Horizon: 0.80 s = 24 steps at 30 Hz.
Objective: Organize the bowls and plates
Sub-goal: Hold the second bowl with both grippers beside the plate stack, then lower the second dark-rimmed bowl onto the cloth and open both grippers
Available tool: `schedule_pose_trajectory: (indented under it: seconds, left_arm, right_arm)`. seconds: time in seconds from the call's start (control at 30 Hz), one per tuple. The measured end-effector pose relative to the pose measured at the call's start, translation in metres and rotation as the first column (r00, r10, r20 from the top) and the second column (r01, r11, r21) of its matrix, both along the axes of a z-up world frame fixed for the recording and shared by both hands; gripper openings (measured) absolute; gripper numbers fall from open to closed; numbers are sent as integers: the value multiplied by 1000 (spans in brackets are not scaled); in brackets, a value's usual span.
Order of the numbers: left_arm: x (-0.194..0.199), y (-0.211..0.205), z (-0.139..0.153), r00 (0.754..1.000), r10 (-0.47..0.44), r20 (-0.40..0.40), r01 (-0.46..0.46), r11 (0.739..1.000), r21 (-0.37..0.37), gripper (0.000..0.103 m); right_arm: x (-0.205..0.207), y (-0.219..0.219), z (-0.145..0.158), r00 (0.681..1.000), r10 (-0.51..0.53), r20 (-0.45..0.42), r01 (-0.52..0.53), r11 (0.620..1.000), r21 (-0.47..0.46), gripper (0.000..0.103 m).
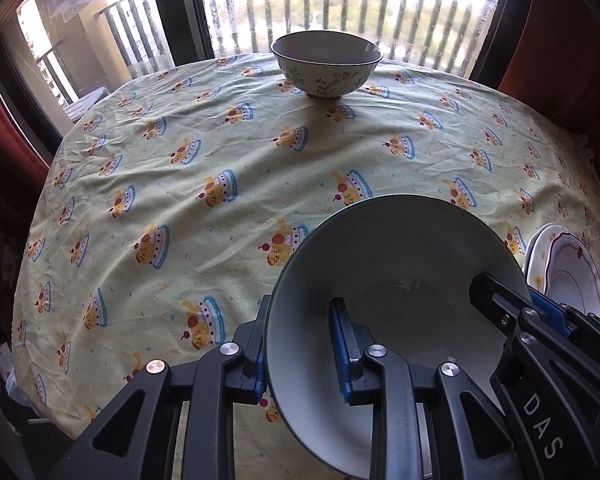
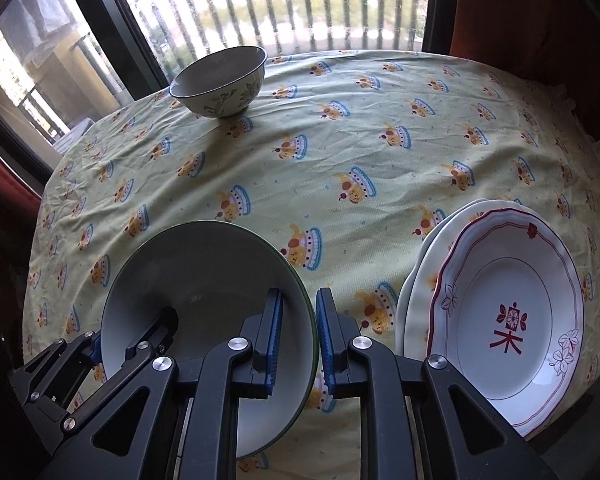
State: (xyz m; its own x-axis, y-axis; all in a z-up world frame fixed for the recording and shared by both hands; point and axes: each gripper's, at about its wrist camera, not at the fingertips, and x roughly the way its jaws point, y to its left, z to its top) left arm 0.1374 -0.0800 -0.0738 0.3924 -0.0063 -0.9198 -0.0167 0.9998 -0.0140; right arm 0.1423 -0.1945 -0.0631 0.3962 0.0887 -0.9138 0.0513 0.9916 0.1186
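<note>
The worktop (image 1: pixel 204 200) wore a wrinkled pale yellow cloth printed with little cakes, and behind its far edge stood a window with balcony railings (image 1: pixel 340 12).

Both grippers held the same grey-green bowl (image 1: pixel 380 272) over the near edge of the worktop. The left gripper (image 1: pixel 300 348) pinched the bowl's left rim, 1 blue-padded finger outside the wall and the other inside (image 1: pixel 342 356). The right gripper (image 2: pixel 298 340) pinched the opposite rim in the same manner, with 1 pad inside the bowl (image 2: pixel 274 340) and 1 outside. Each gripper showed in the other's view at the far side of the bowl. The bowl was tilted, its pale inside facing the cameras, and whether its base touched the cloth could not be made out.

A smaller bowl with a dark rim and a leafy pattern (image 1: pixel 326 64) stood upright near the far edge, well apart from the held one.

Toward the near right corner lay a stack of shallow plates (image 2: pixel 420 280). The top plate (image 2: pixel 508 320) was white with a wavy red border, flower outlines and a red character at its centre. At least 1 cream plate showed beneath it. The stack lay just beside the right gripper without touching the held bowl.

Red curtains (image 2: pixel 520 12) hung at both sides of the window.
</note>
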Motion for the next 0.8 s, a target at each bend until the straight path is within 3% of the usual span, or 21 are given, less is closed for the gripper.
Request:
schedule_pose_trajectory:
  seconds: [0.1,0.17,0.23,0.33,0.5,0.8]
  left_arm:
    - [1,2,-4,999,-21,-28,20,999,-41,34]
    - [2,5,-8,998,-17,-57,13,997,-72,39]
    - [4,9,-10,996,-18,-83,11,996,-88,56]
    - [5,13,-7,996,-59,-69,51,992,-116,67]
    - [11,22,10,991,-132,-36,126,983,-135,75]
    - [33,52,54,984,-173,46,177,977,-120,75]
  right_arm:
    - [2,0,-5,999,-13,-38,13,1000,9,26]
    - [3,1,-9,998,-2,-58,4,999,32,36]
    - [2,3,-9,998,-15,-58,17,1000,23,57]
    - [-2,6,-3,999,-38,-33,39,999,12,75]
    - [0,22,13,999,-42,-2,42,999,-30,77]
    - [18,55,54,996,-71,61,74,996,-51,77]
